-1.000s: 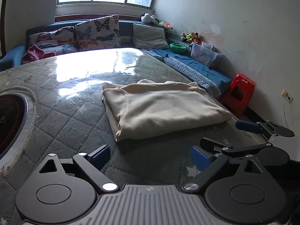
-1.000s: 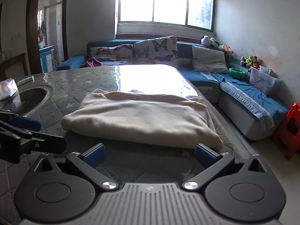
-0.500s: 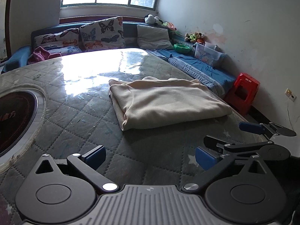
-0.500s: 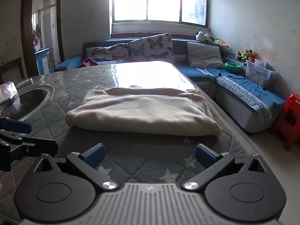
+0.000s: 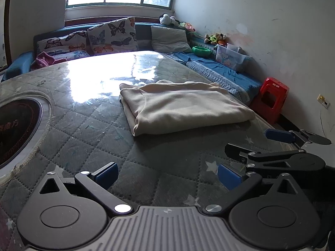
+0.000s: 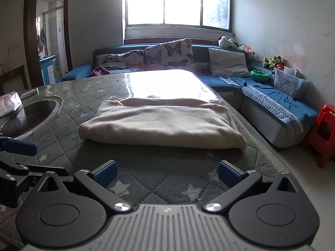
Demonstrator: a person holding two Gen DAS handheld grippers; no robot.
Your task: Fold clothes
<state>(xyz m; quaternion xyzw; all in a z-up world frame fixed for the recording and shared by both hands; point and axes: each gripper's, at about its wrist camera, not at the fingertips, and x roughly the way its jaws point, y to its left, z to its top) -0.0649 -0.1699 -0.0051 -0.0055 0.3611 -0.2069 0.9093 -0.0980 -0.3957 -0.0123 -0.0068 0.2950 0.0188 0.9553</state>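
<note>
A cream garment [image 5: 182, 106] lies folded into a thick rectangle on the quilted grey table cover [image 5: 88, 133]. In the right wrist view the same garment [image 6: 161, 123] sits straight ahead, beyond the fingertips. My left gripper [image 5: 167, 174] is open over bare cover, well short of the cloth, nothing between its blue pads. My right gripper [image 6: 166, 172] is open too, empty, a little way back from the garment's near edge. The right gripper's fingers [image 5: 278, 136] show at the right of the left wrist view.
A round dark inset [image 5: 18, 125] is set in the table at the left. A tissue pack [image 6: 9, 102] lies beside it. A blue sofa [image 6: 261, 96] with butterfly cushions wraps the far side and right. A red stool [image 6: 324, 133] stands on the floor at the right.
Both grippers have drawn back from the folded garment, which now lies farther off in both views. The garment itself has not moved.
</note>
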